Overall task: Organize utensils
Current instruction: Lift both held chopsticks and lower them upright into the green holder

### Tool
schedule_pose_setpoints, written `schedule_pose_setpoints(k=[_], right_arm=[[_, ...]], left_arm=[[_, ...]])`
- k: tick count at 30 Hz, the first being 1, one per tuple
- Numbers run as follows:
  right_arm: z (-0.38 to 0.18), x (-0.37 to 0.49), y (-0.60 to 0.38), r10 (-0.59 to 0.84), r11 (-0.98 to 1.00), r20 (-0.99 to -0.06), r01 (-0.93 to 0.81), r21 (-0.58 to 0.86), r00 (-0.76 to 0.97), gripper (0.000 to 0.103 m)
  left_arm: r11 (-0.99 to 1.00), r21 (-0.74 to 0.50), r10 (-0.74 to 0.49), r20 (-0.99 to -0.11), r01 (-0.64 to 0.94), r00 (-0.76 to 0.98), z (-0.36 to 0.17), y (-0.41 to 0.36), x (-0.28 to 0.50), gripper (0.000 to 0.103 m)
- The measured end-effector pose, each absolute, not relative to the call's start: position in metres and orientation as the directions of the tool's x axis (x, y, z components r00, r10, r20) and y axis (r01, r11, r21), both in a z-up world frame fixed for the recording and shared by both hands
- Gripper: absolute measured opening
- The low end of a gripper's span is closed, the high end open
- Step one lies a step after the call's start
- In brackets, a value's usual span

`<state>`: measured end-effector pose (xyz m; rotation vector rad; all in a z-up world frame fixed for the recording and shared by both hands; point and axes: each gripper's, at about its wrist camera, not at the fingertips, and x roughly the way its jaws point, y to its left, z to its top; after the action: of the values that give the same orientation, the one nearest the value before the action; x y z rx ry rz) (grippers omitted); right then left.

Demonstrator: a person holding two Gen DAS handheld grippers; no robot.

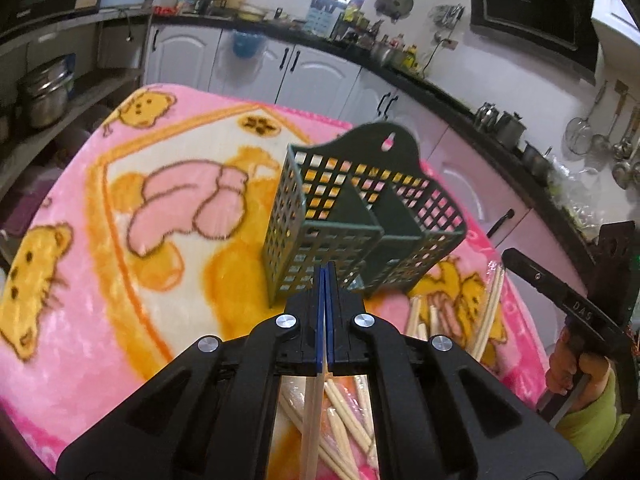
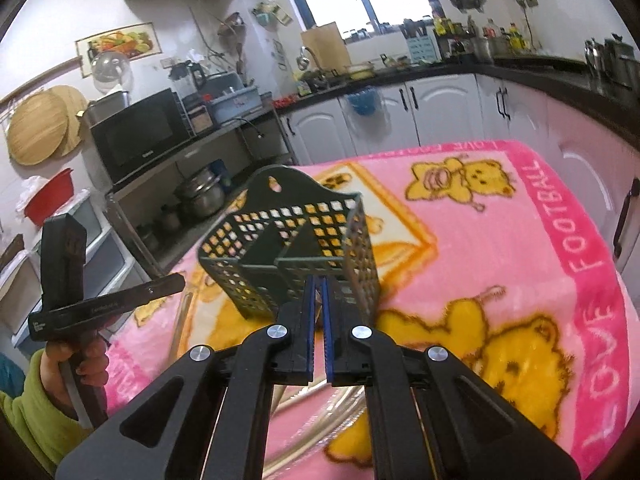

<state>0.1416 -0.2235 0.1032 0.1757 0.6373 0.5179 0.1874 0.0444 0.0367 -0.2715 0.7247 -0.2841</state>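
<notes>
Left gripper [image 1: 325, 270] pinching chopstick [image 1: 314, 420], green caddy [image 1: 360, 216] ahead, pink blanket [image 1: 120, 320]

Dark green lattice holder [image 1: 362, 216]; pink bear-print blanket [image 1: 100, 280].

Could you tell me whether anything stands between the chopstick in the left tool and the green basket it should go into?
Nothing visible does. The left tool is shut on a chopstick, and the green basket stands upright just ahead on the pink blanket, its top open and both compartments looking empty.

wrist views angled down, sharing green basket [image 1: 360, 216]
</notes>
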Motion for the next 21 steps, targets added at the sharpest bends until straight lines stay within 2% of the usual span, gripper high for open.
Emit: schedule_pose_setpoints(k=[21], right_arm=[[0.167, 0.111, -0.204, 0.574, 0.819, -0.375, -0.516, 0.251, 0.728, 0.001]], left_arm=[[0.901, -0.337, -0.404, -0.420, 0.275, 0.813, 0.118, 0.041, 0.158, 0.000]])
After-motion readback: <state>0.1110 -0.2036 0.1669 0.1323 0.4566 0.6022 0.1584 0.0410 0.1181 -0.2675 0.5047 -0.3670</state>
